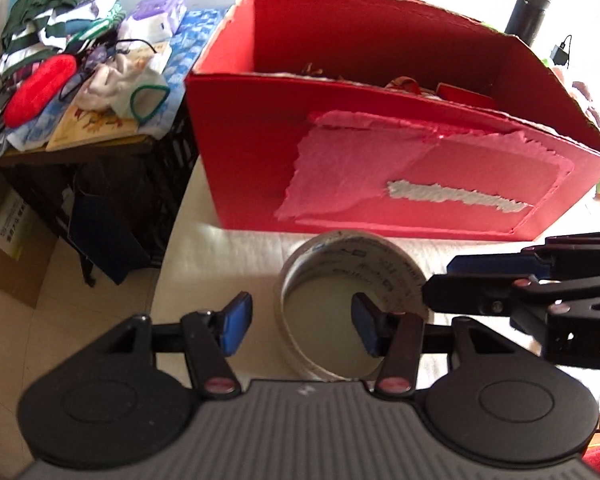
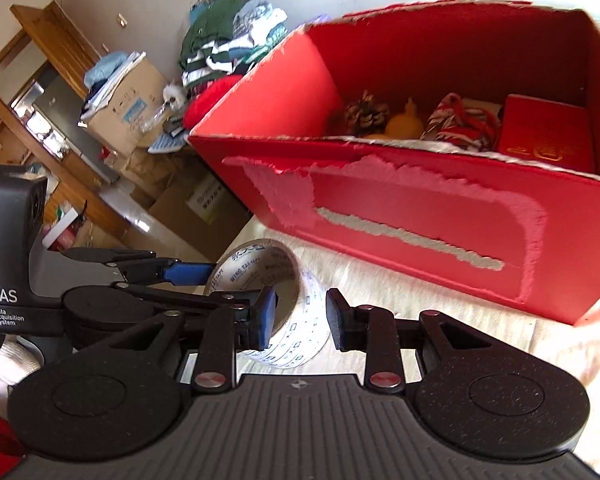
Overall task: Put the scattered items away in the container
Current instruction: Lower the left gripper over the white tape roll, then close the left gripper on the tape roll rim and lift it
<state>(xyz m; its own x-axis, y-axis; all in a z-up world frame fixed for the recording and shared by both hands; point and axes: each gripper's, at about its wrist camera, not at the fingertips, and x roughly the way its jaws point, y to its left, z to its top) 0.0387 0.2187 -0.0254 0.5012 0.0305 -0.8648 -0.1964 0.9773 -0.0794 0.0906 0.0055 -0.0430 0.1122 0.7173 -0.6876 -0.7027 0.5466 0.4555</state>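
Note:
A roll of clear tape [image 1: 350, 276] lies on the pale cloth in front of the red cardboard box [image 1: 380, 184]. My left gripper [image 1: 302, 326] is open and straddles the roll's near-left wall, its right finger inside the ring. My right gripper [image 2: 300, 320] is open around the roll's right wall [image 2: 304, 320], its left finger inside the ring. The right gripper also shows in the left wrist view [image 1: 500, 280]. The box [image 2: 440, 232] holds a pine cone [image 2: 366, 114], an orange item [image 2: 404, 124], a red-white cloth [image 2: 464, 126] and a red booklet [image 2: 548, 136].
A black crate [image 1: 140, 184] with clothes and a red pouch [image 1: 40, 88] on top stands left of the box. Cardboard boxes [image 2: 128, 108] sit on the floor at the left. A dark cylinder [image 1: 528, 8] stands behind the box.

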